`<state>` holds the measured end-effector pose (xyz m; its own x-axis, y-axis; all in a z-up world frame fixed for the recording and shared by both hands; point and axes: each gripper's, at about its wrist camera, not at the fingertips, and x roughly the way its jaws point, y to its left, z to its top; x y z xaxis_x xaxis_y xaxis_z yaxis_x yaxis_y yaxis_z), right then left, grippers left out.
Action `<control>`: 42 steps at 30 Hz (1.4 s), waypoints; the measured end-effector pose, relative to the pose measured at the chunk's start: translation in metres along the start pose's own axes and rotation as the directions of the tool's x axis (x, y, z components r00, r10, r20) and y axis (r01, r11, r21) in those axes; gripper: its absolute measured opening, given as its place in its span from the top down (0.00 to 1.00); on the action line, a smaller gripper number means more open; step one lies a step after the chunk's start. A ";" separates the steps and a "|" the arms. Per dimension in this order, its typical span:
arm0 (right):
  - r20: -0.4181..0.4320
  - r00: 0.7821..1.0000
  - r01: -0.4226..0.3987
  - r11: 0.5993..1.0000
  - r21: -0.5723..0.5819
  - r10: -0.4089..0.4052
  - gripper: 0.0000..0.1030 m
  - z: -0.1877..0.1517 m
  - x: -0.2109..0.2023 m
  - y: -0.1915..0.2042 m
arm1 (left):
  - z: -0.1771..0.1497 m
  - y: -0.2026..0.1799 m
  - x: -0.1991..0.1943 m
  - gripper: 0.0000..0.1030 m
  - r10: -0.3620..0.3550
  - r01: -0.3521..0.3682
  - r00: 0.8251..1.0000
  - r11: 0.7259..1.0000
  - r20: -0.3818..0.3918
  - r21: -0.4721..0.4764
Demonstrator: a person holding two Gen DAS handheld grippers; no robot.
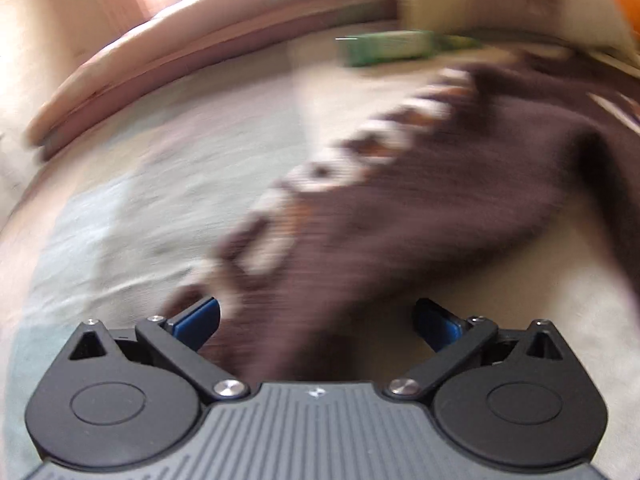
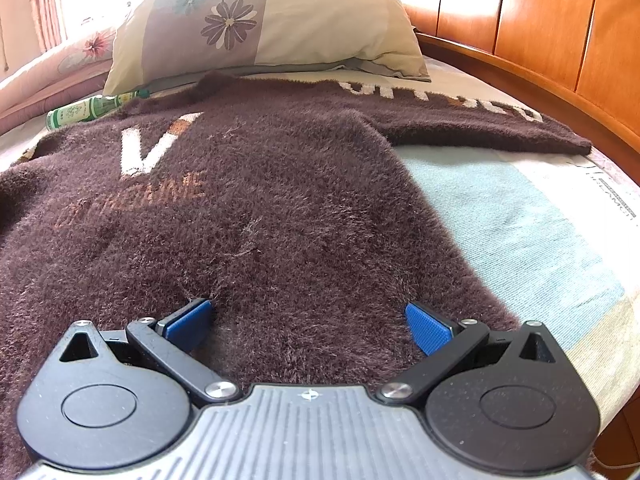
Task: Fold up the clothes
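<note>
sweater: dark brown, white/orange lettering | pillow: cream, floral | bottle: green | headboard: orange-brown

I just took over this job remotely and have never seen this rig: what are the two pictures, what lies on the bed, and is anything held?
Each picture comes from a camera on a hand-held two-finger gripper, looking forward past its blue finger pads. The blurred view belongs to the left gripper, the sharp one to the right gripper. A fuzzy dark brown sweater with pale lettering lies spread on the bed's pale sheet. Beyond it are a flowered pillow and a green bottle. Both grippers are open, holding nothing.
</note>
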<state>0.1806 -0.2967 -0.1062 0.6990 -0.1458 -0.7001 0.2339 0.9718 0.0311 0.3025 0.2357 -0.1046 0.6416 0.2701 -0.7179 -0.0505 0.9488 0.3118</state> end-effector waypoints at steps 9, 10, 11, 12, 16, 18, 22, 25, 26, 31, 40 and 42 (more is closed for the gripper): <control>0.016 1.000 0.007 1.000 0.004 -0.007 0.00 -0.003 0.000 0.001 | -0.034 0.123 -0.021 0.01 0.108 -0.131 0.991 0.917 -0.083 -0.376; 0.014 1.000 0.008 1.000 0.004 -0.008 0.00 -0.002 0.000 0.001 | -0.038 0.130 -0.022 0.01 0.127 -0.155 0.987 0.907 -0.095 -0.392; 0.013 1.000 0.008 1.000 0.005 -0.008 0.00 -0.002 0.000 0.001 | -0.041 0.138 -0.023 0.01 0.138 -0.170 0.985 0.896 -0.107 -0.409; 0.013 1.000 0.009 1.000 0.005 -0.009 0.00 -0.002 0.000 0.001 | -0.044 0.144 -0.027 0.01 0.131 -0.165 0.986 0.885 -0.107 -0.435; 0.013 1.000 0.012 1.000 0.005 -0.012 0.00 -0.002 -0.001 0.002 | -0.037 0.153 -0.042 0.01 0.057 -0.074 0.997 0.858 -0.049 -0.509; -0.012 1.000 0.017 1.000 0.001 -0.017 0.00 0.002 -0.001 0.003 | -0.024 0.147 -0.053 0.01 0.032 -0.024 0.999 0.862 0.008 -0.507; -0.159 0.987 -0.008 0.999 -0.037 0.002 0.00 0.026 -0.008 0.015 | 0.010 0.121 -0.061 0.01 -0.154 0.179 0.984 0.860 0.092 -0.477; -0.182 0.970 -0.172 0.984 -0.042 0.161 0.00 0.040 -0.027 0.040 | 0.031 0.079 -0.054 0.01 -0.339 0.356 0.933 0.826 0.119 -0.437; -0.186 0.957 -0.236 0.970 -0.052 0.222 0.00 0.043 -0.034 0.052 | 0.037 0.064 -0.049 0.01 -0.406 0.419 0.905 0.799 0.126 -0.432; -0.270 0.834 -0.523 0.846 -0.107 0.481 0.00 0.055 -0.057 0.127 | 0.050 -0.002 -0.005 0.01 -0.587 0.562 0.803 0.692 0.100 -0.453; -0.318 0.778 -0.622 0.733 -0.275 0.541 0.00 0.054 -0.082 0.194 | 0.008 0.039 0.031 0.08 -0.534 0.504 0.842 0.736 0.071 -0.452; -0.319 0.784 -0.612 0.748 -0.257 0.532 0.00 0.052 -0.077 0.190 | 0.001 0.053 0.030 0.10 -0.534 0.503 0.842 0.733 0.070 -0.457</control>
<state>0.2066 -0.1104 -0.0097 0.4575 0.4617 -0.7600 -0.4259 0.8640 0.2685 0.3197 0.2941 -0.1090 0.6212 -0.2911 -0.7276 -0.0636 0.9067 -0.4170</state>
